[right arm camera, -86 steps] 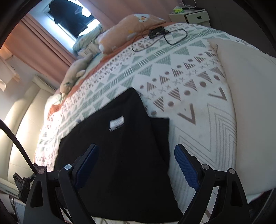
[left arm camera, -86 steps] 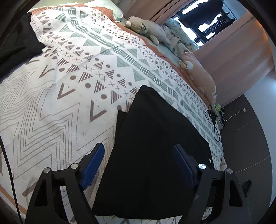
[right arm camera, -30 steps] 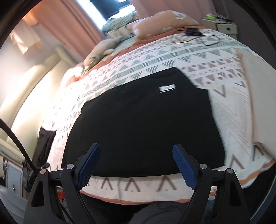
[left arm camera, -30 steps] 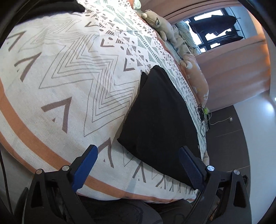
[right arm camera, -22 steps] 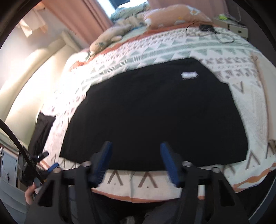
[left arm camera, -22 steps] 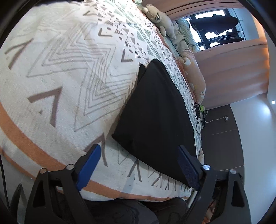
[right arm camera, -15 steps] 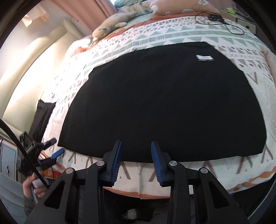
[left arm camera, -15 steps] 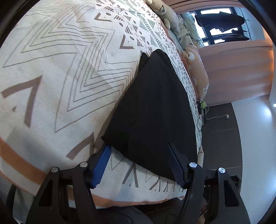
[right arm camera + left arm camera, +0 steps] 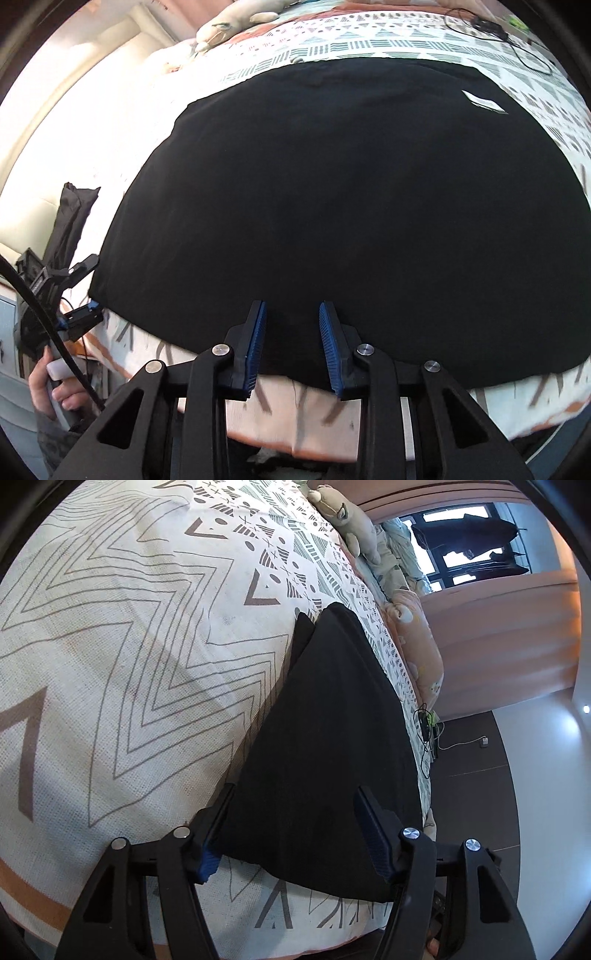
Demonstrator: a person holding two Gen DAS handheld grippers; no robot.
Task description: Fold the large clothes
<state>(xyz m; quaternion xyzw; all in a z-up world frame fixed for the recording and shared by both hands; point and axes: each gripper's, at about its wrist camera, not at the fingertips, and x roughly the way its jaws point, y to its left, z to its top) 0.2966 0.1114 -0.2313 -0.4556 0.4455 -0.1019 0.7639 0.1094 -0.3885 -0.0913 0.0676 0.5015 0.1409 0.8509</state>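
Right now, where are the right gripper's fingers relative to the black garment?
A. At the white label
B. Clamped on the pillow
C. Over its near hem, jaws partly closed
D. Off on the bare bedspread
C: the right gripper straddles the near hem of the black garment, blue pads narrowed but with a gap between them.

my left gripper [image 9: 291, 827]: left finger's pad half behind black garment [image 9: 325, 738] corner | bedspread [image 9: 295, 417] under my right gripper [image 9: 291, 347]: blurred | garment's right end: cut off
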